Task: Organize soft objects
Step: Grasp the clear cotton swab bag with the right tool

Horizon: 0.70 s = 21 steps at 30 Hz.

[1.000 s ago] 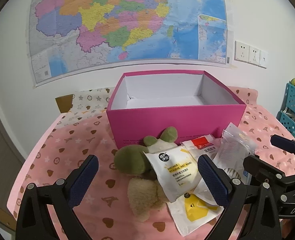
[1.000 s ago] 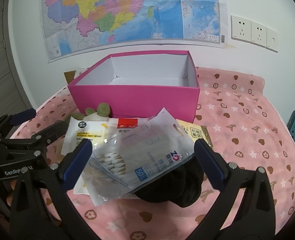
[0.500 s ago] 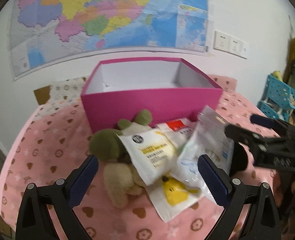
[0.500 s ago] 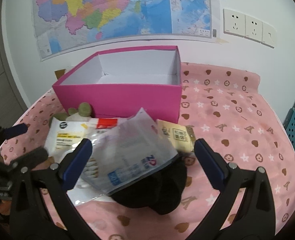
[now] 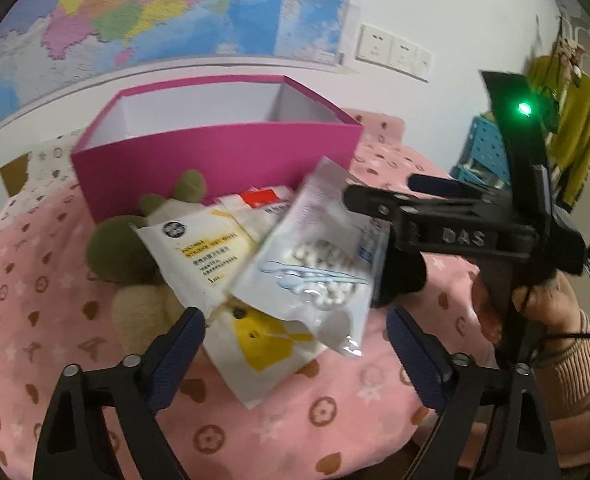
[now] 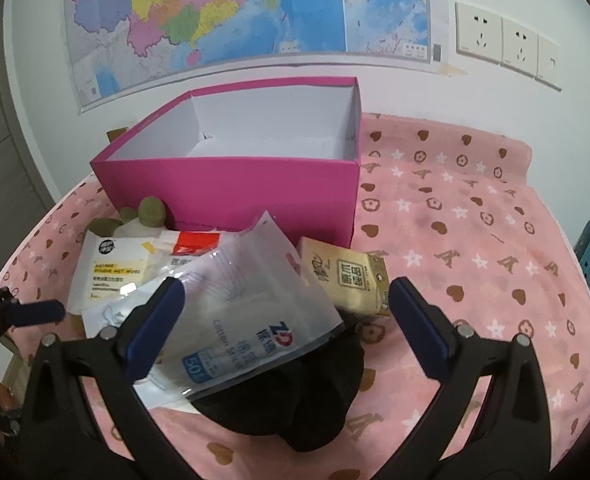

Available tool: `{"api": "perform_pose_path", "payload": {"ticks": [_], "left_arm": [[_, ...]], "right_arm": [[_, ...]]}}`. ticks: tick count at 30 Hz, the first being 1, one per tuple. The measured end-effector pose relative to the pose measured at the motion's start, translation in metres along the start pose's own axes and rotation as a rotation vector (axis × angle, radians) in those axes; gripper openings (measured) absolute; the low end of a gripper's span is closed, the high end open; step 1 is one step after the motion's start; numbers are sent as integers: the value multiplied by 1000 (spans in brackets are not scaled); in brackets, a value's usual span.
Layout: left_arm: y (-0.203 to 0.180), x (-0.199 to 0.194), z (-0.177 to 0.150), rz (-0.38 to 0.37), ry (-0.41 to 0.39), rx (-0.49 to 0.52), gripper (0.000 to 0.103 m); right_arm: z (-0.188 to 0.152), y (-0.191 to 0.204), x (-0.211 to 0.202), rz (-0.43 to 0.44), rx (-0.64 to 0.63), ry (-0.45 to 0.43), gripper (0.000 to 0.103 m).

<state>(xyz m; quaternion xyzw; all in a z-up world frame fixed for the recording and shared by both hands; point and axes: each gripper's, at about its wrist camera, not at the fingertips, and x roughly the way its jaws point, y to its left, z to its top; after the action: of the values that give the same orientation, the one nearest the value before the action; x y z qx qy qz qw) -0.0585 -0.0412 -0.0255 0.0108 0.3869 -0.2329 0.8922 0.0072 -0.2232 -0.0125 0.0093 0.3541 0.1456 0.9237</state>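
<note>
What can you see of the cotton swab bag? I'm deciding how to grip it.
The cotton swab bag is a clear, glossy plastic pouch with blue print and white swabs showing through it in the left wrist view. It looks thin and crinkly. It lies tilted on top of the pile, one corner raised toward the pink box, resting on a black soft item and overlapping white packets. It sits between the right gripper fingers, whose pads are not pressing it.
</note>
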Motion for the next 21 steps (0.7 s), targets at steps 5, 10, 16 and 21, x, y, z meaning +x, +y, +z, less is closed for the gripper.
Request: {"api": "perform_pose_path", "payload": {"ticks": [5, 10, 16, 21], "left_arm": [[-1, 12, 2, -72, 62, -19, 60], [7, 18, 3, -92, 82, -52, 37], [23, 22, 7, -94, 82, -114, 27], [33, 20, 13, -59, 60, -138, 27]], "right_arm": [[3, -8, 5, 31, 9, 6, 102], [1, -11, 10, 91, 10, 32, 102], [-6, -13, 21, 181, 36, 93, 91], [-7, -15, 23, 241, 49, 110, 81]]}}
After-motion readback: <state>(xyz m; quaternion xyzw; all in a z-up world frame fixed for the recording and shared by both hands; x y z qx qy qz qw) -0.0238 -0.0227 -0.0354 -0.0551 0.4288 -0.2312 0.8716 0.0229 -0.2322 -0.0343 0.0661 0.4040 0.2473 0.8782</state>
